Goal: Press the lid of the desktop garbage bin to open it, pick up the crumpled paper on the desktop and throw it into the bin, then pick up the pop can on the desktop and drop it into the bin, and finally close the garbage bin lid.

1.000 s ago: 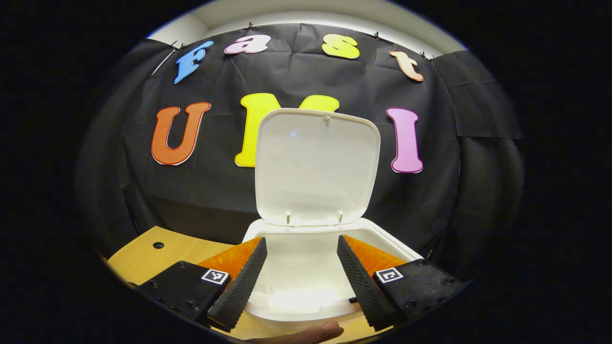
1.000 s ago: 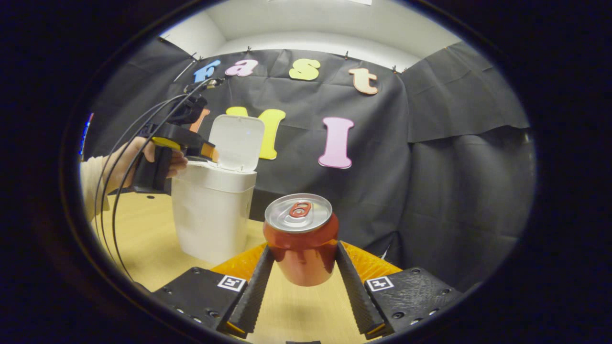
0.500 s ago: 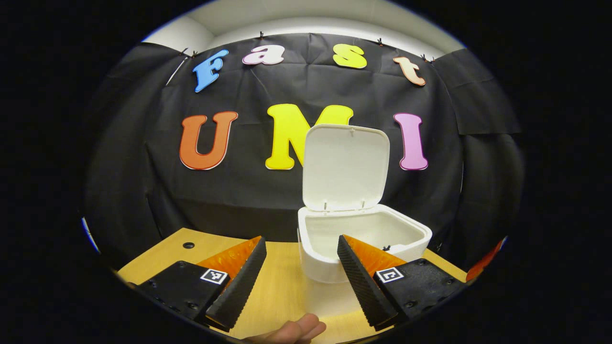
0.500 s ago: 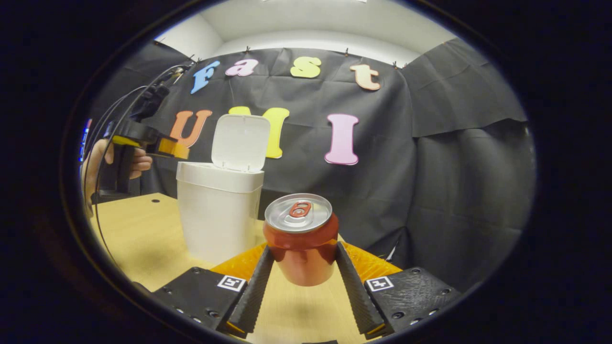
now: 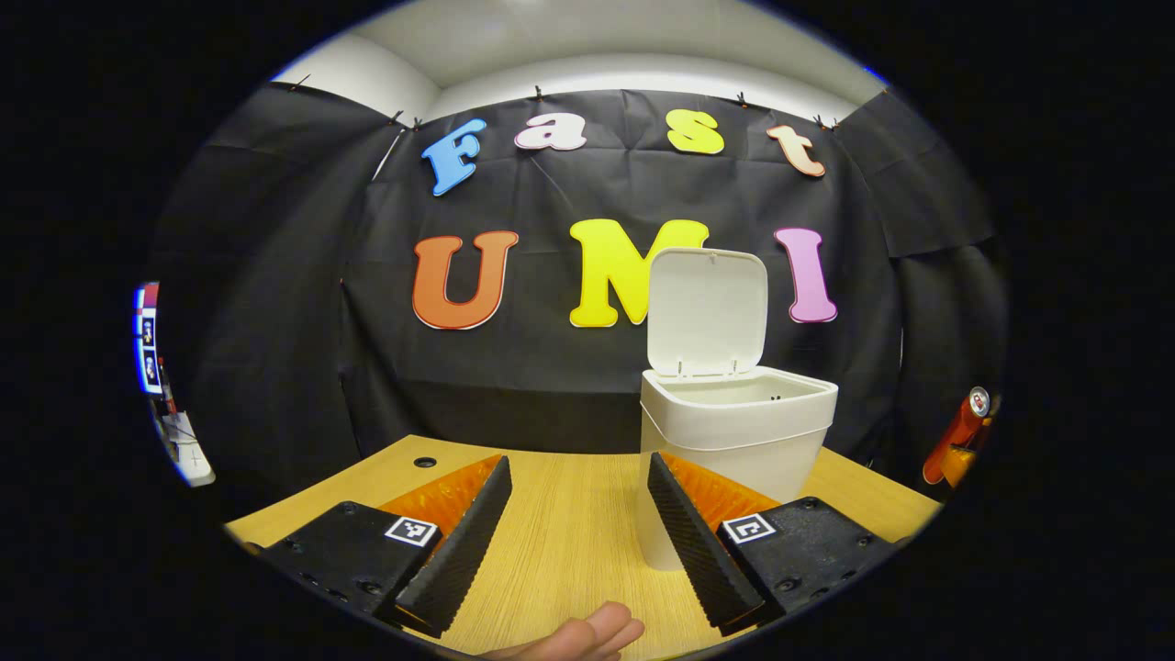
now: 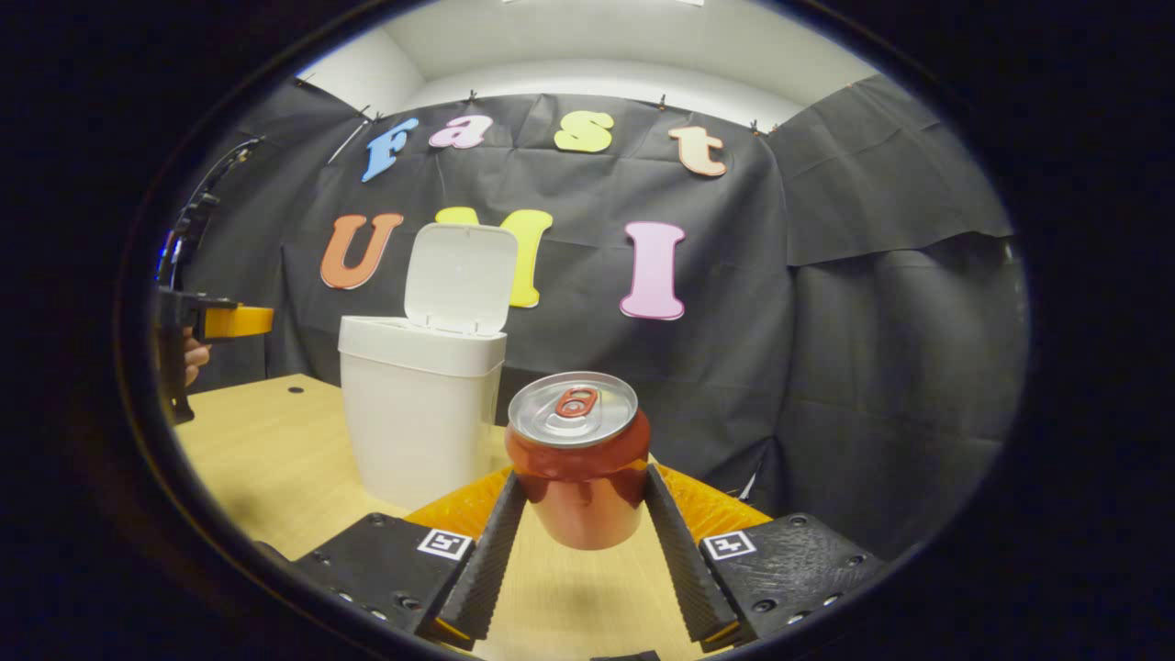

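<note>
The white desktop bin (image 5: 734,431) stands on the wooden table with its lid (image 5: 707,308) flipped upright; its inside is hidden from here. My left gripper (image 5: 578,461) is open, empty and drawn back left of the bin. In the right gripper view, my right gripper (image 6: 585,477) is shut on the red pop can (image 6: 578,459), held upright a little above the table, right of the bin (image 6: 418,413). The can (image 5: 959,431) also appears at the far right edge of the left gripper view. The left gripper (image 6: 216,321) sits far left in the right gripper view.
The wooden table (image 6: 275,459) runs up to the black cloth wall. A small round hole (image 5: 425,462) lies near its back left edge. A fingertip of the holding hand (image 5: 587,633) pokes in below the left gripper.
The left gripper has pulled back and to the left, from directly over the bin's opening to well clear of it. The right gripper holds the can as before.
</note>
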`<state>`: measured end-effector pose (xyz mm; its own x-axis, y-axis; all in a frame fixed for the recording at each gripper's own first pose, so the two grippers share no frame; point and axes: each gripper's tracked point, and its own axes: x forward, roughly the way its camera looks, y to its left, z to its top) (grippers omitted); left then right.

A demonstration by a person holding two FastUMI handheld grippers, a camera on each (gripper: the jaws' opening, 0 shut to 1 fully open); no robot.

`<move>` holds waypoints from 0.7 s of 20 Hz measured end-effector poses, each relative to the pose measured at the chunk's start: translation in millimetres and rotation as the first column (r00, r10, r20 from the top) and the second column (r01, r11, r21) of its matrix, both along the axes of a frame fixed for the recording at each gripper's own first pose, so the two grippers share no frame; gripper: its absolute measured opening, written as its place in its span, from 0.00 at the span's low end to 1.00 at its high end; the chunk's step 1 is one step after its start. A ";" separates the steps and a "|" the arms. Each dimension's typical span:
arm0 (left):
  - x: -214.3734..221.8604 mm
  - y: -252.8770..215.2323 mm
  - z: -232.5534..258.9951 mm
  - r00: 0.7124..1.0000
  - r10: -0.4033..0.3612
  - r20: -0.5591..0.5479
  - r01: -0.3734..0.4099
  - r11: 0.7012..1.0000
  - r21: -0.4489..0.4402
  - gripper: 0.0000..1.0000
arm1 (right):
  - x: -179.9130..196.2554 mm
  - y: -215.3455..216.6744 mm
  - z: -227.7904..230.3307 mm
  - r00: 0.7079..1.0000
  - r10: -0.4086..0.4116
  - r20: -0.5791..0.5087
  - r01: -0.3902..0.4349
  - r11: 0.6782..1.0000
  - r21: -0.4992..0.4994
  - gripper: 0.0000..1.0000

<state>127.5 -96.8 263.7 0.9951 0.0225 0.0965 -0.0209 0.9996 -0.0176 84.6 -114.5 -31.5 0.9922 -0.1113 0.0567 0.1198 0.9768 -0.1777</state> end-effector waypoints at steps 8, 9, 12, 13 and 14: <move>-42.1 -9.6 -18.7 0.999 -0.048 0.020 0.048 0.998 0.037 0.96 | -8.3 9.9 5.8 0.999 -0.031 0.023 0.030 0.999 0.010 0.77; -46.9 -8.5 -14.0 0.998 -0.046 0.036 0.045 0.998 0.037 0.96 | -9.9 15.5 12.1 0.999 -0.031 0.028 0.031 1.000 0.001 0.77; -57.0 -6.2 -3.6 0.997 -0.052 0.063 0.048 0.997 0.058 0.96 | -15.2 39.3 31.7 0.999 -0.004 0.034 0.003 1.000 0.006 0.76; -60.1 -0.6 -2.3 0.997 -0.041 0.062 0.038 0.998 0.059 0.96 | -17.2 48.3 39.4 0.999 0.006 0.037 -0.007 1.000 0.012 0.76; -61.4 7.1 -3.0 0.998 -0.023 0.051 0.021 0.998 0.056 0.96 | -20.3 56.1 45.5 0.999 0.014 0.040 -0.015 1.000 0.012 0.76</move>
